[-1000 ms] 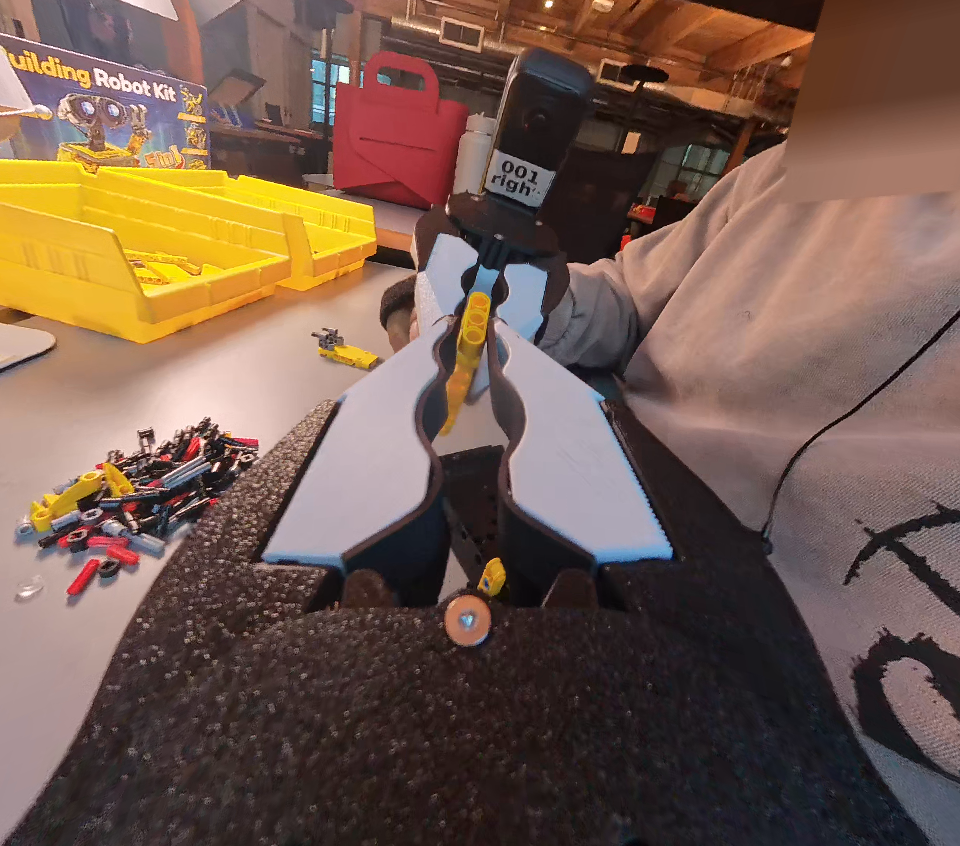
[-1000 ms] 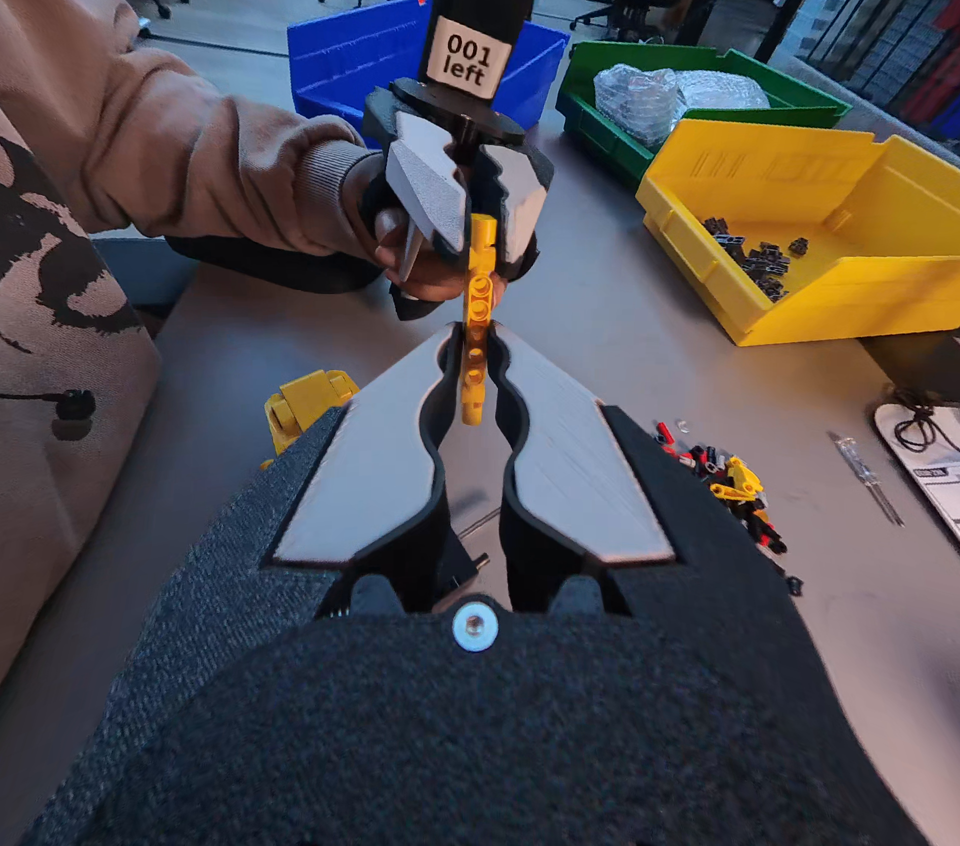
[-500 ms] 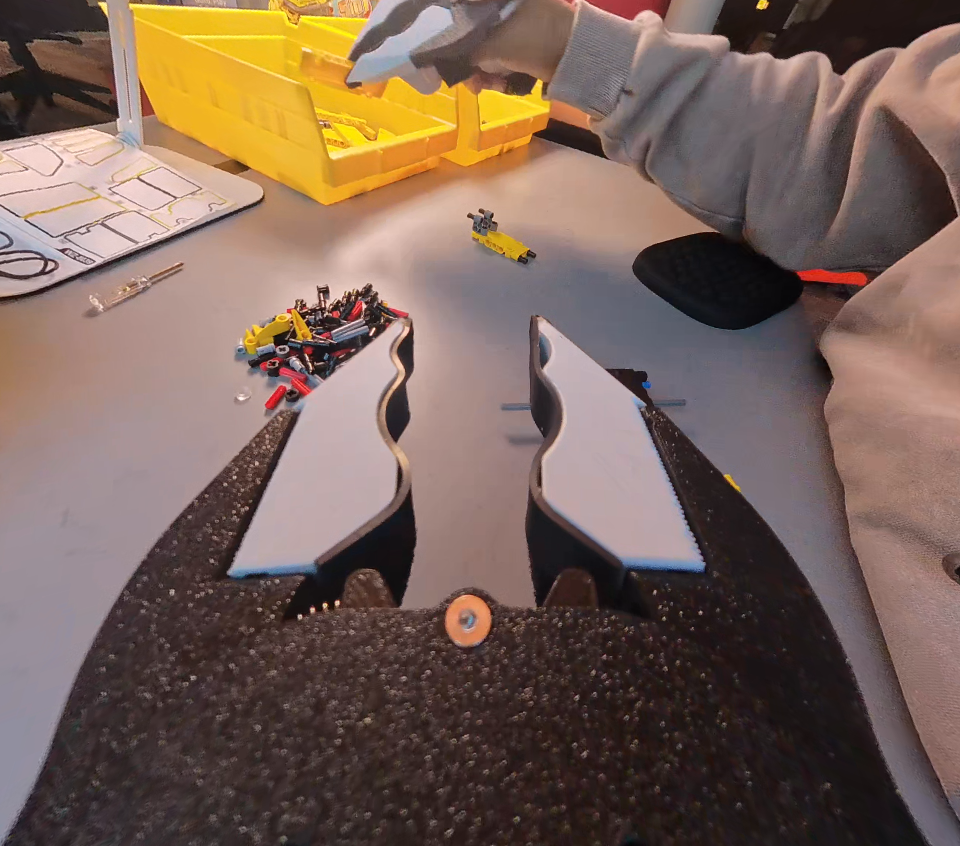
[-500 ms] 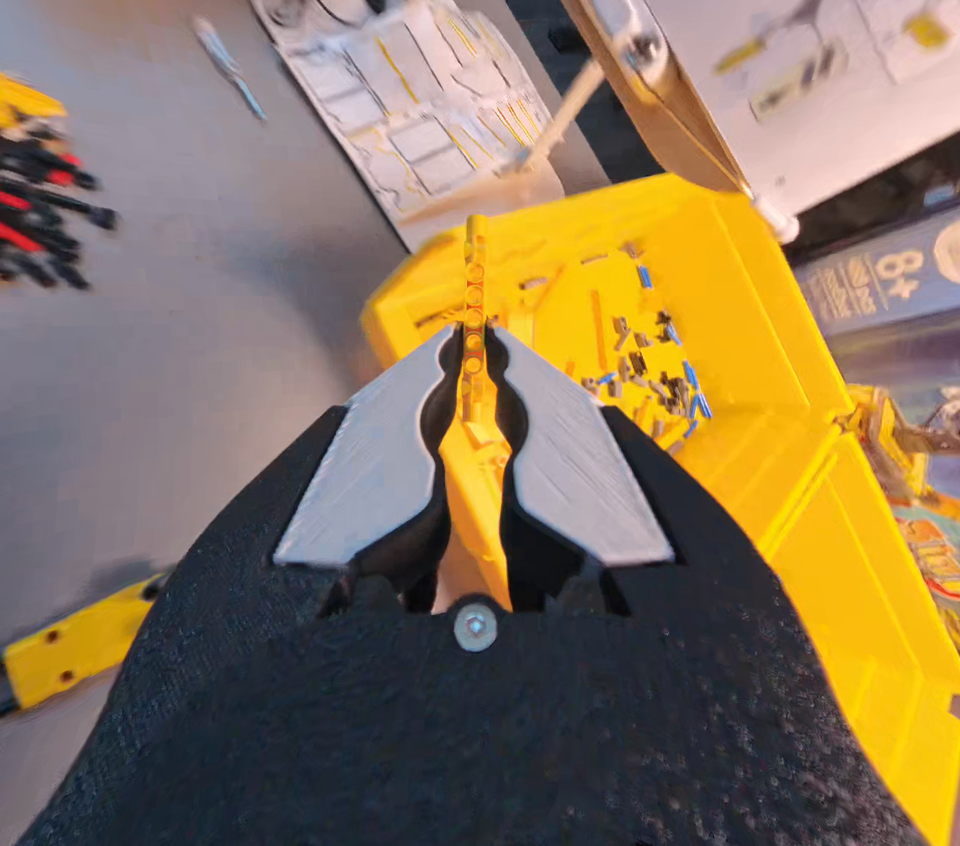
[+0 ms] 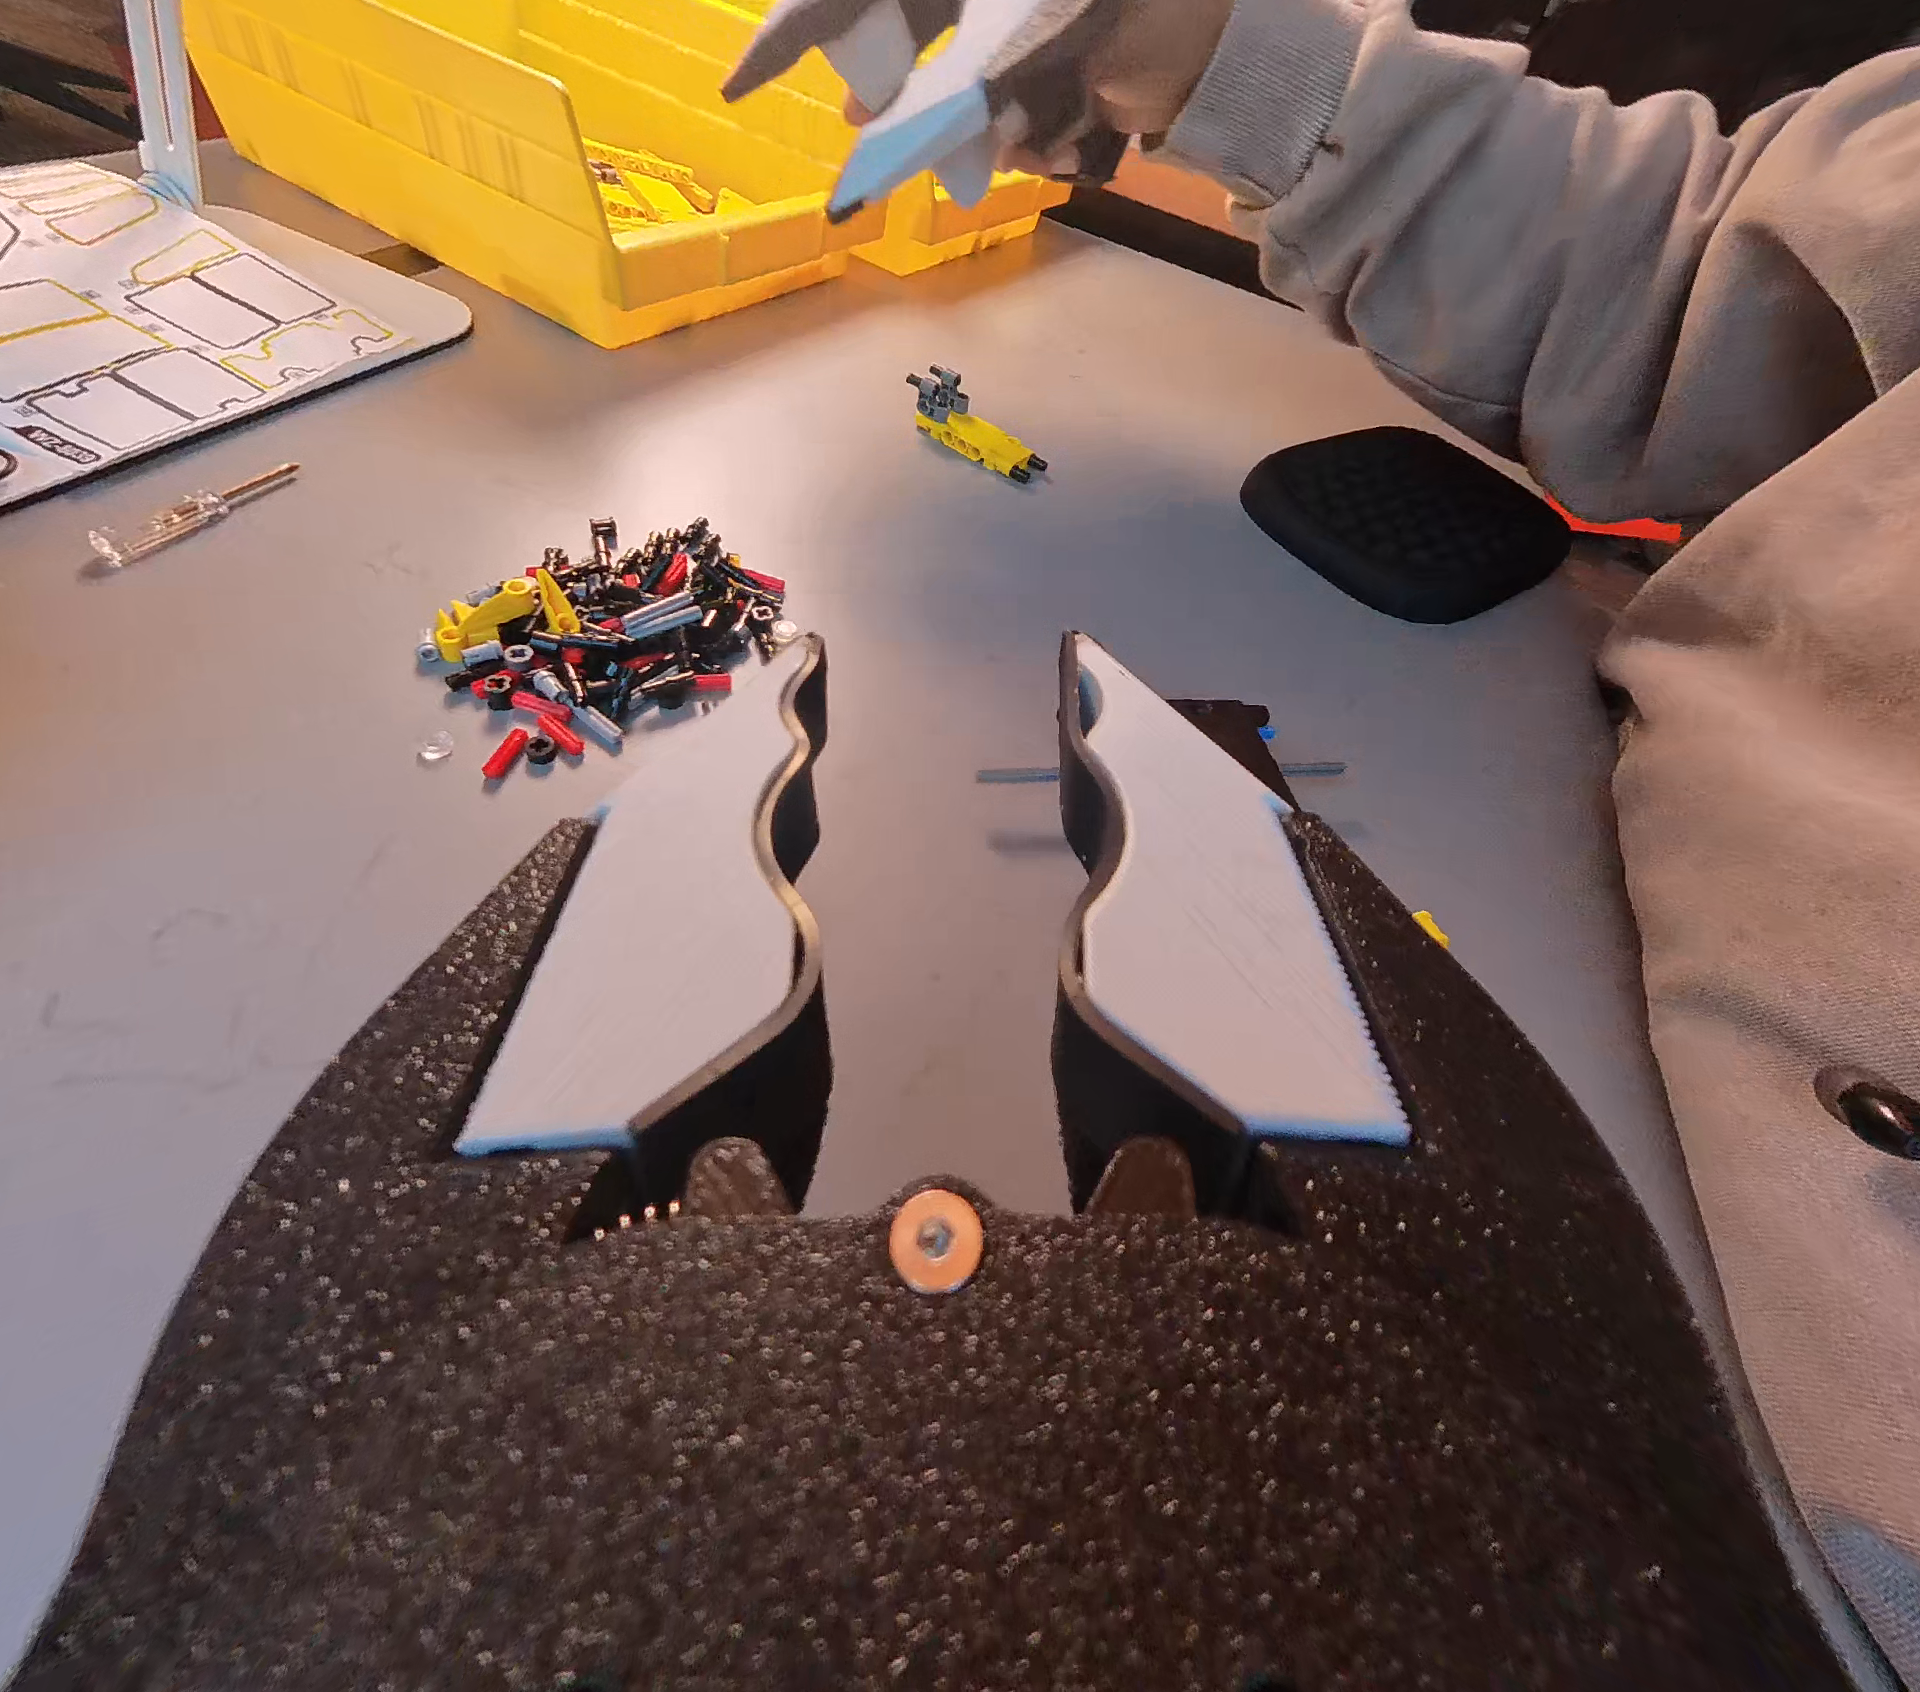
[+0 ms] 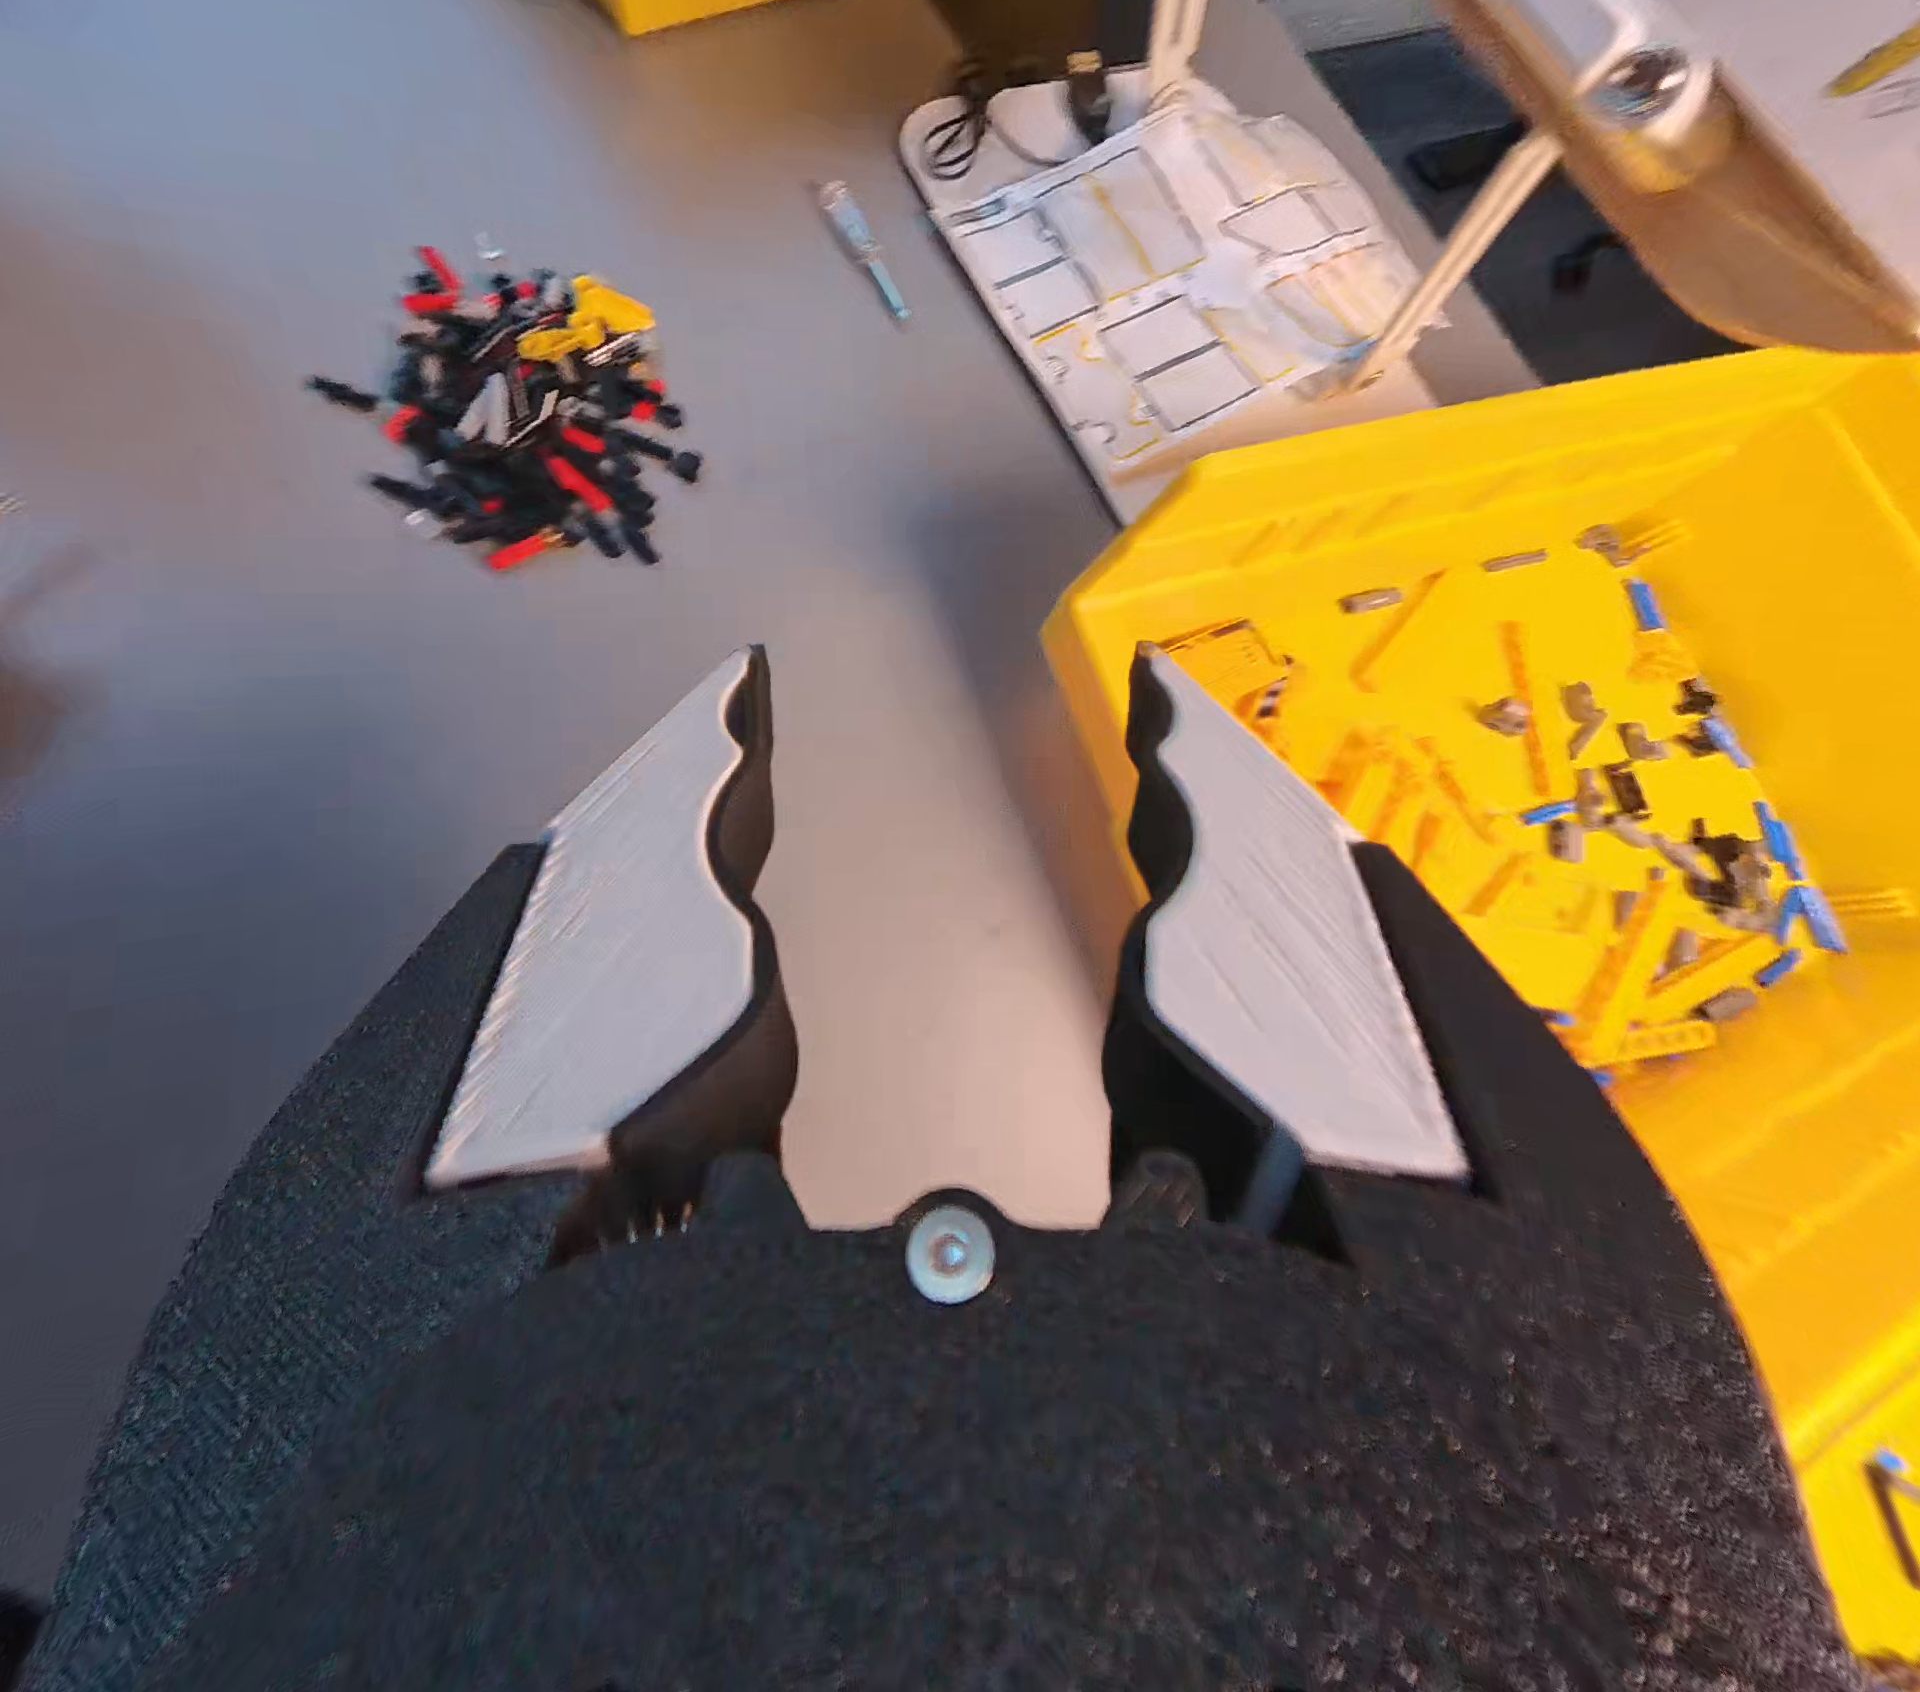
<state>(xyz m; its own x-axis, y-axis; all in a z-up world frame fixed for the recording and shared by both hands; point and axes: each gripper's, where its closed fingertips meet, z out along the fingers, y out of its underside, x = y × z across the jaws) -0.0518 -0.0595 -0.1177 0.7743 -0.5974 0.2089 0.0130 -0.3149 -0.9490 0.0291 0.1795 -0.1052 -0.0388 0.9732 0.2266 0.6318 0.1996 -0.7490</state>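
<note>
Left wrist view: your left hand-held gripper (image 5: 940, 655) hangs low over the desk (image 5: 260, 863), fingers spread wide with nothing between them.
Nearest to it: a heap of small red, black and yellow pieces (image 5: 603, 634) lies just left of the left fingertip, not touching it; a thin grey rod (image 5: 1013, 775) lies on the desk by the right finger.
Farther on: a small yellow and grey assembly (image 5: 977, 432) sits alone mid-desk, a black pad (image 5: 1403, 520) to its right, a clear-handled screwdriver (image 5: 192, 504) far left.
Far side: your right hand-held gripper (image 5: 821, 136) is raised above the yellow bin (image 5: 520, 188), fingers apart and empty.
Right wrist view: the right hand-held gripper (image 6: 951, 655) opens wide, holding nothing; its right fingertip is over the near corner of the yellow bin (image 6: 1101, 634), its left over bare desk (image 6: 208, 811).
Bin contents: yellow beams with grey, black and blue bits (image 6: 1621, 811) lie loose on the bin floor.
Handling: the loose pieces look light, stiff and smooth, likely to skid or flick away; you would do best to pinch a beam across its flat sides near the middle.
Beyond: the heap of small pieces (image 6: 520, 416) lies far left, the screwdriver (image 6: 868, 250) and a printed sheet (image 6: 1174, 271) farther off.
</note>
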